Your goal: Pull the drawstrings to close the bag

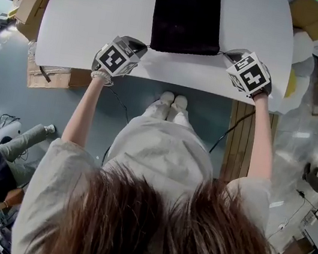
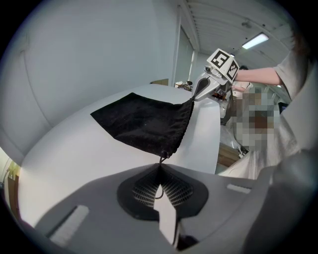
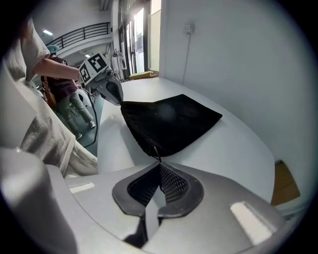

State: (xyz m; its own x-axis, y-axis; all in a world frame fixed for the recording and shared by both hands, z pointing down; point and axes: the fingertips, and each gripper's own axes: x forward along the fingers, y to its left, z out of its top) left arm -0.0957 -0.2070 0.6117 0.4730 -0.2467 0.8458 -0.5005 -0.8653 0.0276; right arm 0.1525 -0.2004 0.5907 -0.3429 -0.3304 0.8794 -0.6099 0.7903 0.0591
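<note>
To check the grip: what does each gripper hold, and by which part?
The flat black fabric bag, by its thin dark drawstrings: left gripper at the left near corner, right gripper at the right.

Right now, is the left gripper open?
No, the left gripper is shut on the drawstring at the corner of the black bag.
</note>
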